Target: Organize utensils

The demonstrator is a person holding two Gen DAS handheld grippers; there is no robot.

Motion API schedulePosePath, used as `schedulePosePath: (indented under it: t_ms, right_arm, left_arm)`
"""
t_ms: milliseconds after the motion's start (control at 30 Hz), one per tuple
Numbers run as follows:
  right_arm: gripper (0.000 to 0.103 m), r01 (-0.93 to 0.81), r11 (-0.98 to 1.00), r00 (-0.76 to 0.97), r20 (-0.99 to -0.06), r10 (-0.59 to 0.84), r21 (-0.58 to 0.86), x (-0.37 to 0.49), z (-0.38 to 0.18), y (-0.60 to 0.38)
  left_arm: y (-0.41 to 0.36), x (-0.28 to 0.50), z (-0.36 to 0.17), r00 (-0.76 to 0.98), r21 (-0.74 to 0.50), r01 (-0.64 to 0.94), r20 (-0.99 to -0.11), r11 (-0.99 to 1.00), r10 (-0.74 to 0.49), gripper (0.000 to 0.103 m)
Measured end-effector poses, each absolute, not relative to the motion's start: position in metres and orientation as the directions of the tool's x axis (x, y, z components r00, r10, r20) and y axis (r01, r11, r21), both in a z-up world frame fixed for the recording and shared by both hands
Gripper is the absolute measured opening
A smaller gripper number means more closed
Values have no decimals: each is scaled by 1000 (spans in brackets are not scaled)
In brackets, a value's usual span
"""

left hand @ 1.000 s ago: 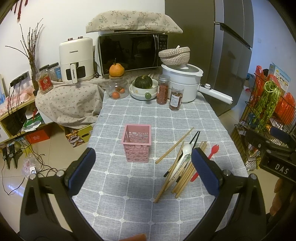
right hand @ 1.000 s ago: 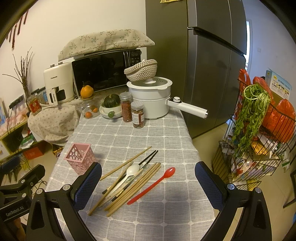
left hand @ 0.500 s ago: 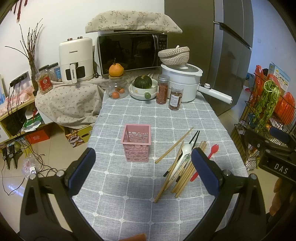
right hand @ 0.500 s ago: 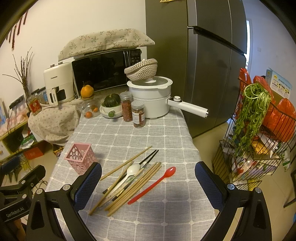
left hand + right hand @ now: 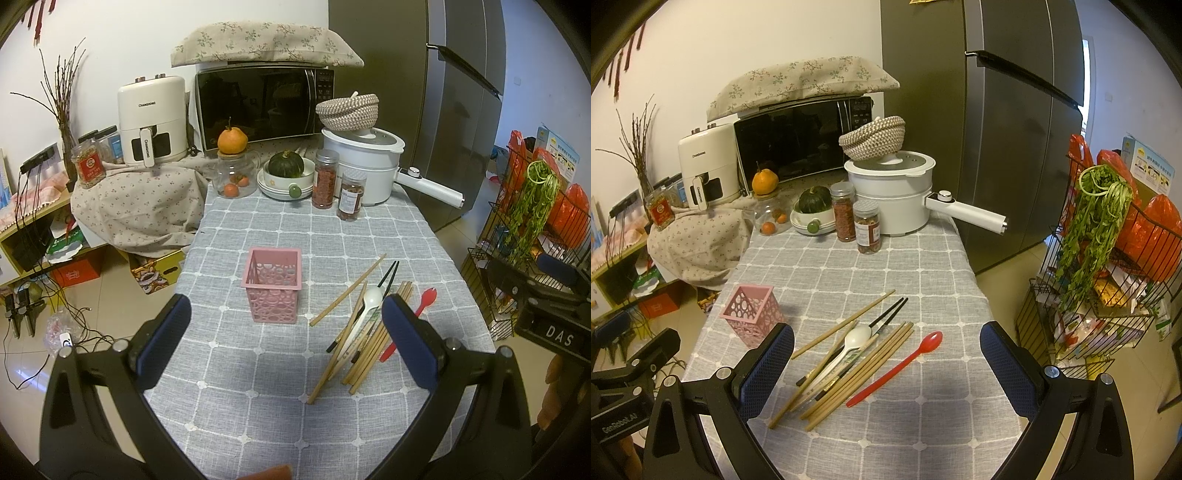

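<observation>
A pink perforated holder (image 5: 272,284) (image 5: 752,311) stands upright and empty on the grey checked tablecloth (image 5: 258,373). To its right lies a loose pile: several wooden chopsticks (image 5: 365,354) (image 5: 849,376), a black pair (image 5: 888,314), a white spoon (image 5: 369,300) (image 5: 857,338) and a red spoon (image 5: 424,299) (image 5: 897,367). My left gripper (image 5: 286,343) is open and empty, above the near table edge, short of the holder. My right gripper (image 5: 886,373) is open and empty, hovering over the pile.
At the table's far end stand a white pot (image 5: 897,188), two spice jars (image 5: 857,221), a bowl with a squash (image 5: 812,206), a glass jar (image 5: 234,177), a microwave (image 5: 258,103) and an air fryer (image 5: 151,118). A wire rack (image 5: 1108,277) stands right; a fridge (image 5: 997,110) behind.
</observation>
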State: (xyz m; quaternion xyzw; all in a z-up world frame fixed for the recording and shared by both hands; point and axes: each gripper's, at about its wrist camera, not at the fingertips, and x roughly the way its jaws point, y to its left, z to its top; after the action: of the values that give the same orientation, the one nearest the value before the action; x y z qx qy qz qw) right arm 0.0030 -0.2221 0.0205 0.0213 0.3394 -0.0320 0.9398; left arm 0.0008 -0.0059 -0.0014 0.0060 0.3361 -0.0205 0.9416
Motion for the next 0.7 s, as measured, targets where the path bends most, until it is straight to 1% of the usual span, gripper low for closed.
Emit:
schedulePosePath:
  t_ms: [467,700]
  right_arm:
    - [102,73,997,752,-659,-31,36,9,16,-225]
    - [102,75,996,732,-680,-24,46,18,12,-234]
  left_arm:
    - [-6,1,-1,772,-4,47,-634,999,-39,103]
    - [-15,11,-8,757,-7,67,-651,998,-56,103]
